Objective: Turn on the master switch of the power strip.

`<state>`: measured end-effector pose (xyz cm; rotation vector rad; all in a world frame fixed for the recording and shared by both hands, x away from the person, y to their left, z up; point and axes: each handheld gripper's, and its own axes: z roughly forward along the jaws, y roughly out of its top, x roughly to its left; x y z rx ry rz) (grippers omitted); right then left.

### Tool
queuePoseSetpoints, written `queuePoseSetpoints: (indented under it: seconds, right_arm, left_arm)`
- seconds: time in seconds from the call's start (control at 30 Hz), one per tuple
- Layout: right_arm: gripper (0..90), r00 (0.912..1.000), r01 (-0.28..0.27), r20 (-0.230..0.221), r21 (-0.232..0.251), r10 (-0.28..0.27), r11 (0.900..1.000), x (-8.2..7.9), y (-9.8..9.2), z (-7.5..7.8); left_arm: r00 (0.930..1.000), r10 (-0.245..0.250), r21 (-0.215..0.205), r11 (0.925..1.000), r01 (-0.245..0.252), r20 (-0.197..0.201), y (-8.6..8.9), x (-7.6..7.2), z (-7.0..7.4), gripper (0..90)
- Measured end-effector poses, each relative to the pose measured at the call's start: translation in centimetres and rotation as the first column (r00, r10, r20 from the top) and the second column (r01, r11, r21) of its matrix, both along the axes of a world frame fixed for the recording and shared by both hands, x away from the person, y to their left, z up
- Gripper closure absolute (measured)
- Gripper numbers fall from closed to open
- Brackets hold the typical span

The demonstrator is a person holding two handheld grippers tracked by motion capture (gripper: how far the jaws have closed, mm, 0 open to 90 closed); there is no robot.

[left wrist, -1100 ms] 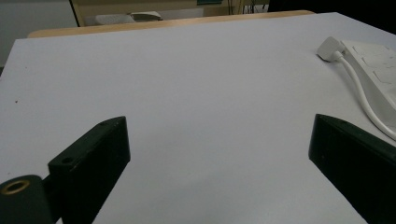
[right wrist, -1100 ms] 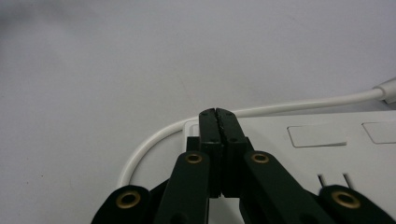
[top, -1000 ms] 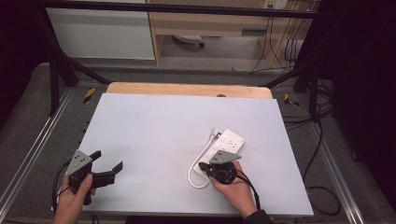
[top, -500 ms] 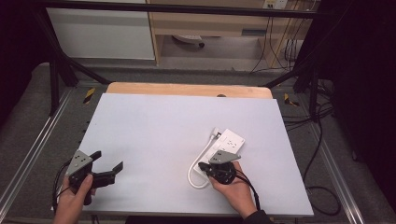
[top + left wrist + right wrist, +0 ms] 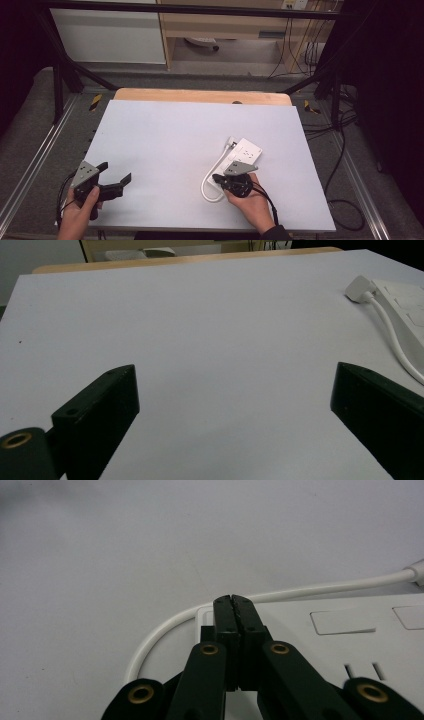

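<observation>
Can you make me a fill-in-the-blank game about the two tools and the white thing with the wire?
1. The left tool has its jaws wide ____.
2. The right tool has its jaws pressed ____ over the power strip.
3. The power strip and its cable are both the colour ____.
4. The white plug lies at the power strip's ____ end, away from the person.

Missing words: open; shut; white; far

You are looking at no readable text, label, brand or number; the white plastic power strip [image 5: 243, 156] is showing none.
</observation>
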<state>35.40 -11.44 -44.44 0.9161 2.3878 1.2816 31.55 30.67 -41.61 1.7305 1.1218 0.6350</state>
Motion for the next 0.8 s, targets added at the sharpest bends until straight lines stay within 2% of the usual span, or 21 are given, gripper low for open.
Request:
queuePoseSetpoints:
  seconds: [0.4,0.6,0.8]
  right_arm:
    - [90.0,1.0000,0.004,-0.002,-0.007,-0.004,1.000,-0.01,0.10,-0.01]
    - [90.0,0.9998,0.009,-0.017,-0.013,-0.009,1.000,0.05,0.11,0.05]
    - [90.0,1.0000,0.008,-0.003,-0.030,-0.008,1.000,-0.08,0.27,0.11]
  left_arm:
    - [1.0000,-0.004,0.007,1.0000,0.004,-0.002,-0.10,-0.01,0.00,5.5]
    - [1.0000,-0.002,0.008,1.0000,0.002,-0.003,-0.07,-0.01,0.00,5.5]
    - [1.0000,-0.003,0.006,1.0000,0.003,-0.004,-0.11,0.01,-0.03,5.5]
